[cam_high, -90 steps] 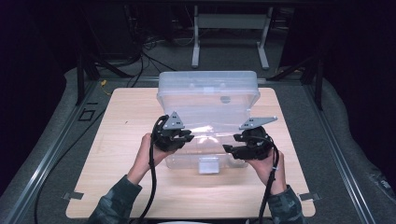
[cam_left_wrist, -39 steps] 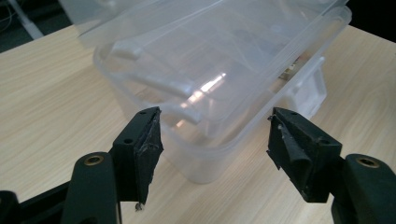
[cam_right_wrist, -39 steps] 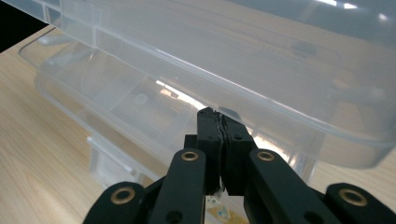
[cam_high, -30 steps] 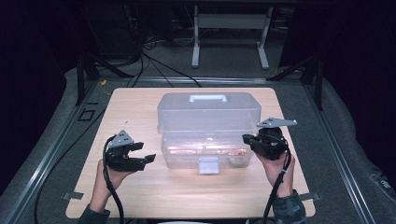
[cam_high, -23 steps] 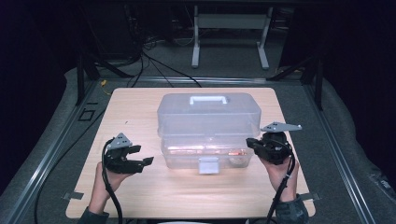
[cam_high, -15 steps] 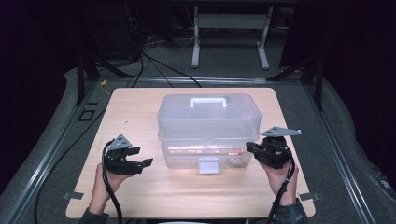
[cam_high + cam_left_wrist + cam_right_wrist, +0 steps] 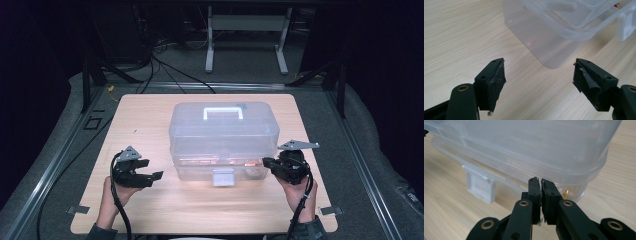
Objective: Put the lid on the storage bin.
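While lid now sits down on clear plastic storage box (image 7: 224,140) at surface (image 7: 150,120) centre, both hands back off to its near corners: closing looks done, white front latch (image 7: 223,177) likely next. Left gripper (image 7: 145,176) jaws just opening, nothing between. Right gripper (image 7: 266,163) jaws closed, empty. Count: one box, one latch, two grippers.

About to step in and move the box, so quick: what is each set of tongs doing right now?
Left tongs: open, nothing between them, jaws just opening wider.
Right tongs: closed, empty, at the clear box.
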`<state>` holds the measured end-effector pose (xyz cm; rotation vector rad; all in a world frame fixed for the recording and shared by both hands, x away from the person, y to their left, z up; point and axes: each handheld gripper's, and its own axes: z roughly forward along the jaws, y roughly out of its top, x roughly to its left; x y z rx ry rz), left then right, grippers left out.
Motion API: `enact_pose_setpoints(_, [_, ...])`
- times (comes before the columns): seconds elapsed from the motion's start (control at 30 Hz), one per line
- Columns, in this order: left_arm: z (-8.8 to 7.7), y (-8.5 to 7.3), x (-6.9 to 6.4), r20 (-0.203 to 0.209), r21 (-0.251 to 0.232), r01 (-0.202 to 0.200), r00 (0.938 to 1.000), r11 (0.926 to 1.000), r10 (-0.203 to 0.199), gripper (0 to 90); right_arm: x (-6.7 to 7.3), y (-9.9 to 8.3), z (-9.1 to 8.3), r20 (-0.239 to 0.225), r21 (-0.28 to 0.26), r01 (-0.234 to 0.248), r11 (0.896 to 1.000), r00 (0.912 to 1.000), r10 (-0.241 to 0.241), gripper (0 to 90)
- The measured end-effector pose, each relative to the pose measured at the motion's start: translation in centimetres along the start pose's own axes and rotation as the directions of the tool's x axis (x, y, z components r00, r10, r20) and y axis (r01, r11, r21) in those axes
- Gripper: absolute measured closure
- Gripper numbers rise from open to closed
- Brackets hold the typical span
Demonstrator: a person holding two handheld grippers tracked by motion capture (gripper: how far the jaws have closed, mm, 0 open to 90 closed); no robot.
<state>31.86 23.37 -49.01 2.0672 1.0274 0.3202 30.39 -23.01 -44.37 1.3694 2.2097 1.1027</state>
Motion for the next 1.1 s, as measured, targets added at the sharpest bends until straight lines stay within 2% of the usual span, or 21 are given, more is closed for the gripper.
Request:
enact_pose_setpoints(0.23, [0.1,-0.4,0.4,-0.023,0.007,0.018,0.9996,0.9998,-0.017,19.1,-0.1,-0.8,0.5,0.004,0.035,-0.005,0.999,1.0000,0.005,85.1])
enact_pose_setpoints(0.3, [0.0,-0.6,0.5,-0.029,0.003,0.025,0.9992,0.9997,-0.025,17.0,-0.2,-1.2,0.5,0.004,0.048,-0.010,0.999,0.9999,0.010,84.0])
enact_pose_setpoints(0.37, [-0.2,-0.8,0.7,-0.034,-0.001,0.035,0.9988,0.9994,-0.035,15.2,-0.3,-2.0,0.6,0.023,0.073,-0.013,0.997,0.9997,0.011,81.8])
enact_pose_setpoints(0.43, [-0.6,-1.1,0.7,-0.041,-0.012,0.040,0.9984,0.9991,-0.040,14.4,-0.5,-2.7,0.4,0.021,0.072,-0.019,0.997,0.9996,0.018,80.8])
enact_pose_setpoints(0.5, [-1.0,-1.5,0.8,-0.057,-0.008,0.046,0.9973,0.9989,-0.046,12.6,-0.7,-3.4,0.0,0.028,0.073,-0.022,0.997,0.9994,0.020,76.5])
enact_pose_setpoints(0.53, [-1.3,-1.9,1.0,-0.069,-0.015,0.051,0.9963,0.9986,-0.052,9.6,-0.9,-4.0,-0.3,0.040,0.062,-0.031,0.998,0.9988,0.029,68.2])
enact_pose_setpoints(0.6, [-1.8,-2.8,1.7,-0.109,-0.029,0.071,0.9913,0.9971,-0.074,5.3,-1.6,-5.3,-0.8,0.072,0.025,-0.057,0.998,0.9958,0.055,52.1])
enact_pose_setpoints(0.63, [-1.8,-3.5,2.2,-0.122,-0.039,0.088,0.9883,0.9954,-0.092,3.2,-1.9,-6.0,-0.7,0.105,0.014,-0.062,0.998,0.9927,0.060,43.0])
enact_pose_setpoints(0.67, [-1.8,-4.0,2.6,-0.139,-0.042,0.098,0.9850,0.9943,-0.103,0.3,-2.2,-6.8,-0.3,0.117,0.011,-0.051,0.999,0.9918,0.050,32.7])
enact_pose_setpoints(0.7, [-1.6,-4.9,3.3,-0.172,-0.047,0.126,0.9761,0.9909,-0.133,0.1,-2.5,-7.3,0.1,0.153,0.018,-0.048,0.999,0.9872,0.044,25.3])
enact_pose_setpoints(0.73, [-1.4,-5.4,3.6,-0.181,-0.056,0.141,0.9723,0.9885,-0.148,0.0,-2.9,-8.0,0.8,0.191,0.050,-0.042,0.998,0.9811,0.031,17.5])
enact_pose_setpoints(0.77, [-1.2,-6.2,4.0,-0.195,-0.062,0.150,0.9677,0.9867,-0.160,0.0,-3.2,-8.4,1.3,0.201,0.043,-0.052,0.998,0.9787,0.042,13.3])
enact_pose_setpoints(0.83, [-0.5,-7.5,4.3,-0.241,-0.048,0.152,0.9575,0.9873,-0.159,0.0,-3.9,-9.2,2.3,0.200,0.021,-0.050,0.999,0.9789,0.045,10.8])
enact_pose_setpoints(0.87, [-0.1,-8.2,4.7,-0.243,-0.044,0.166,0.9546,0.9851,-0.172,0.0,-4.2,-9.6,2.9,0.204,0.005,-0.045,0.999,0.9781,0.043,6.1])
enact_pose_setpoints(0.9, [0.4,-8.7,5.0,-0.261,-0.034,0.187,0.9466,0.9817,-0.190,0.0,-4.7,-9.6,3.7,0.205,0.020,-0.055,0.998,0.9775,0.050,0.0])
enact_pose_setpoints(0.93, [0.7,-8.9,5.1,-0.267,-0.028,0.190,0.9448,0.9815,-0.190,0.0,-5.2,-9.6,4.6,0.179,0.060,-0.069,0.996,0.9822,0.058,0.0])
enact_pose_setpoints(0.97, [1.1,-9.2,5.3,-0.269,-0.020,0.187,0.9451,0.9822,-0.185,0.0,-5.5,-9.7,5.2,0.166,0.062,-0.072,0.996,0.9842,0.061,0.0])
enact_pose_setpoints(1.0, [1.3,-9.2,5.3,-0.300,-0.006,0.175,0.9388,0.9846,-0.168,0.0,-5.7,-9.8,5.9,0.163,0.075,-0.066,0.995,0.9851,0.053,0.0])
enact_pose_setpoints(1.03, [1.4,-9.1,5.3,-0.307,0.004,0.168,0.9385,0.9858,-0.159,0.0,-5.6,-10.0,6.8,0.206,0.066,-0.031,0.997,0.9784,0.017,0.0])
enact_pose_setpoints(1.07, [1.5,-9.0,5.3,-0.293,0.001,0.165,0.9430,0.9862,-0.158,0.0,-5.5,-9.9,6.8,0.202,0.069,-0.022,0.997,0.9793,0.008,0.0])
enact_pose_setpoints(1.1, [1.7,-8.9,5.4,-0.307,0.010,0.161,0.9397,0.9869,-0.150,0.0,-5.5,-9.9,6.9,0.201,0.064,-0.024,0.998,0.9795,0.011,0.0])
